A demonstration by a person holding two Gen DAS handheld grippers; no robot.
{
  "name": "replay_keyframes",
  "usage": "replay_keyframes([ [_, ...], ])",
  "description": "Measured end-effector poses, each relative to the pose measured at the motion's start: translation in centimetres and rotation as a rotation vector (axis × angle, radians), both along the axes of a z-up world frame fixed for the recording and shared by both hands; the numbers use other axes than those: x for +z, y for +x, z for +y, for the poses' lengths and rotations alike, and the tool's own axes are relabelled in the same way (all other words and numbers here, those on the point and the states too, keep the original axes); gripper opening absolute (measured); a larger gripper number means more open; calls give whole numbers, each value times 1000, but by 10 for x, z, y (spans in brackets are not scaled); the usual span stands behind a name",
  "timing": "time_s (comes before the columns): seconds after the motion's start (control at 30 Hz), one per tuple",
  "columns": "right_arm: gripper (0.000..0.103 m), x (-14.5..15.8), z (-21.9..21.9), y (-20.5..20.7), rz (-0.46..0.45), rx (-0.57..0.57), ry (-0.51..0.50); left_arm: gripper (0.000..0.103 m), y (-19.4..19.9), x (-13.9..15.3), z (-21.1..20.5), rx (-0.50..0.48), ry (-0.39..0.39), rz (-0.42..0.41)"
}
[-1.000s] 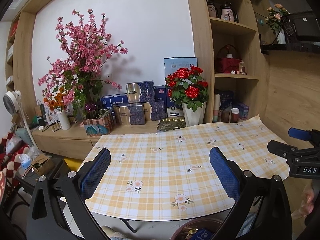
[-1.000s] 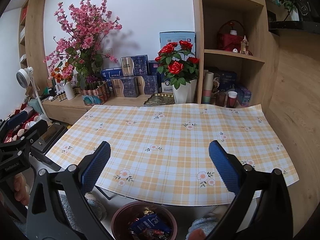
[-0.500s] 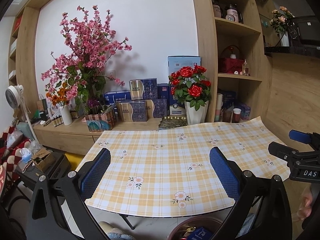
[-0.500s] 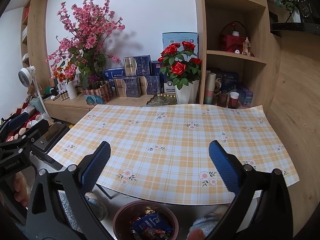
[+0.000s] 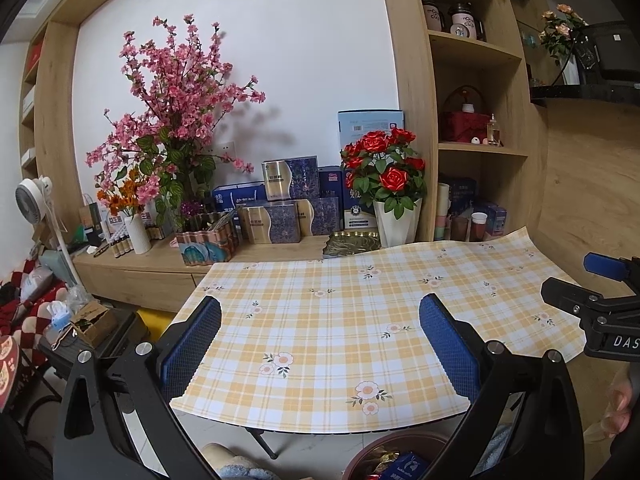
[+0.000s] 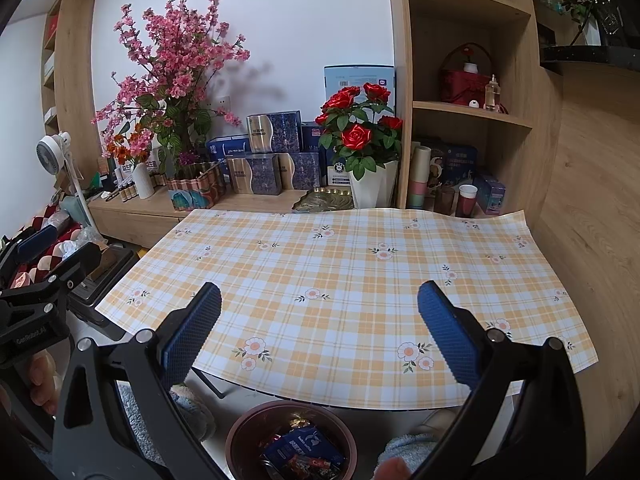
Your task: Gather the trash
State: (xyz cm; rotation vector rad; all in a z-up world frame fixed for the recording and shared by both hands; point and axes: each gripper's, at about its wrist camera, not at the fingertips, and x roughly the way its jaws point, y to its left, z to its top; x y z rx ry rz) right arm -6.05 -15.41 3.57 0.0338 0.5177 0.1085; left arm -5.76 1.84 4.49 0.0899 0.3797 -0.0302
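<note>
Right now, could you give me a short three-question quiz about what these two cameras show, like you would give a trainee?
1. True or false: the checked tablecloth has wrappers lying on it.
2. Where is the collected trash? A) on the shelf B) in the brown bin on the floor below the near table edge C) in the white vase
3. Fill in: the left gripper and right gripper both have their jaws ____ and hold nothing.

Key: 1 false; 2 B; 3 open.

Red roses [image 6: 358, 128] in white vase, pink blossoms [image 6: 176, 52], fan [image 6: 50, 152] on left.
</note>
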Motion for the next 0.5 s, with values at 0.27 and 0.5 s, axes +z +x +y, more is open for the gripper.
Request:
replay_keyframes([
  [0.27, 97, 0, 0, 0, -1, 1, 1, 97, 0, 1, 2, -6, -4, 12],
  [0.5, 97, -1, 2, -1, 4, 1, 1, 97, 0, 0, 2, -1, -5, 12],
])
